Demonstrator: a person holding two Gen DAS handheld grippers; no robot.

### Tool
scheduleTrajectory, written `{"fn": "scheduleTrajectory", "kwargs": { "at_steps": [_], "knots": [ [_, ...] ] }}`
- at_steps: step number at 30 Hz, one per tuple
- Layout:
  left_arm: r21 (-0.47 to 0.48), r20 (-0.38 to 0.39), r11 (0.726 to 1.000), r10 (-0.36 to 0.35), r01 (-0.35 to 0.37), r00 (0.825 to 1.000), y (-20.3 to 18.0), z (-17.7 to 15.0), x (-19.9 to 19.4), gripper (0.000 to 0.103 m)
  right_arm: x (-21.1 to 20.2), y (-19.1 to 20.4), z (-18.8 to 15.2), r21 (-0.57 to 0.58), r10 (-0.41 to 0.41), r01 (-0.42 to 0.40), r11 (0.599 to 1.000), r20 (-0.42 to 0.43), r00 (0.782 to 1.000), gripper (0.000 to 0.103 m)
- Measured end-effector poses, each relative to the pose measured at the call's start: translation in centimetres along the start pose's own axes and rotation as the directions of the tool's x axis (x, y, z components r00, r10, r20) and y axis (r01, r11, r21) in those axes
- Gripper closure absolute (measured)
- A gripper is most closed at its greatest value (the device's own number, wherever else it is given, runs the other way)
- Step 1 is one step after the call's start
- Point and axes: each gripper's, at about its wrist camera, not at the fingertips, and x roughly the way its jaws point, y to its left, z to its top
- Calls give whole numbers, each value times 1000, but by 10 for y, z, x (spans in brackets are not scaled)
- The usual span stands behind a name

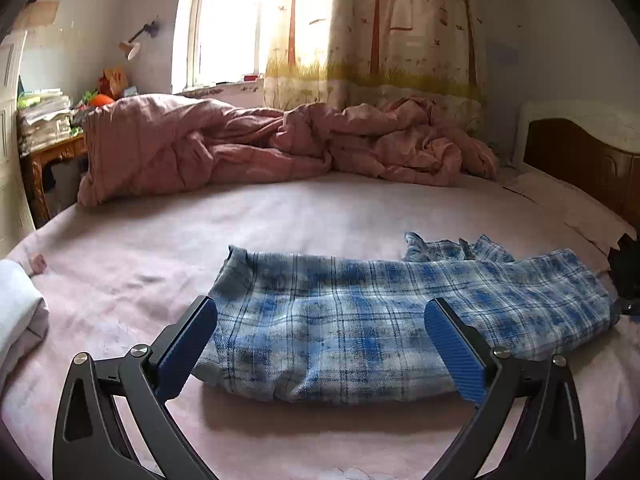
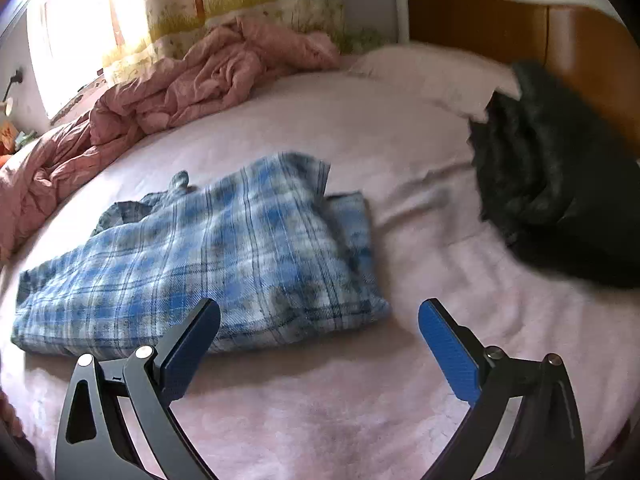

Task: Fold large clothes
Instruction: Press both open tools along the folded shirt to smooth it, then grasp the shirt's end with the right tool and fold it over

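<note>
Far left: white folded cloth (image 1: 16, 312) at the bed edge; wooden side table (image 1: 52, 160) w/ stacked papers beyond.
Left hand-held gripper (image 1: 320, 338): jaws spread wide, nothing held; hovers low over the shirt's near edge, fingers either side of its middle.
Shirt (image 1: 360, 320): blue-and-white plaid, lying on the pink bed sheet (image 1: 280, 216), already folded into a long band running left-right; collar end bunched at the far right of the band.
Handling (est.): soft, light flannel-type cloth, limp, not fragile; layers prob. slide on each other, so a pinch should catch all layers. Best hold: the two near corners or short ends of the band, one per gripper.
Right hand-held gripper (image 2: 320, 334): also fully apart, empty; its left finger over the shirt's (image 2: 208, 256) near right corner, right finger over bare sheet.
Right side: dark garment (image 2: 560, 200) near the pillow (image 2: 420, 76) and headboard, apart from the shirt.
Background: rumpled pink quilt (image 1: 260, 144), tree-print curtain.
Writing/brands: none legible.
</note>
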Motion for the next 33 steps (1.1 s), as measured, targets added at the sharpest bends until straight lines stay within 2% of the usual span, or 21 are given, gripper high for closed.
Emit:
{"fn": "scheduleTrajectory", "kwargs": {
  "at_steps": [2,5,9,13,14,17,18,20,21,23,26,33],
  "knots": [
    [0,-10,1000,0,0,1000,1,0,2,0,12,-16,1,98,70,-64,993,-53,996,3],
    [-5,-23,1000,-7,7,1000,1,-1,4,0,23,-37,-1,221,107,-86,971,-82,991,3],
    [-10,-36,1000,-22,21,999,1,-1,6,0,33,-45,-3,250,128,-103,963,-87,988,3],
    [-4,-38,1000,-20,20,999,0,0,8,0,47,-49,4,306,154,-131,943,-52,987,3],
    [-4,-36,1000,-15,15,999,2,1,8,0,50,-48,8,307,153,-132,943,-45,987,6],
    [-29,-30,1000,-7,6,1000,8,3,8,0,59,-38,15,276,175,-153,949,-55,983,35],
    [-39,-32,999,-11,9,999,12,4,8,0,60,-31,15,235,144,-124,964,-67,987,39],
    [-59,-32,998,-15,13,999,16,6,8,0,54,-22,15,186,123,-113,976,-43,991,77],
    [-63,-28,998,-14,12,999,17,7,8,0,49,-18,15,167,122,-116,979,-22,992,81],
    [-40,-6,999,9,-9,1000,16,10,5,0,27,-1,20,92,77,-83,992,67,995,84],
    [2,48,999,49,-49,998,15,14,-5,0,-5,36,29,-27,30,-26,999,153,988,85],
    [-30,108,999,19,-15,994,25,25,-26,0,-51,141,44,-169,165,-131,977,209,964,85]
  ]
}}
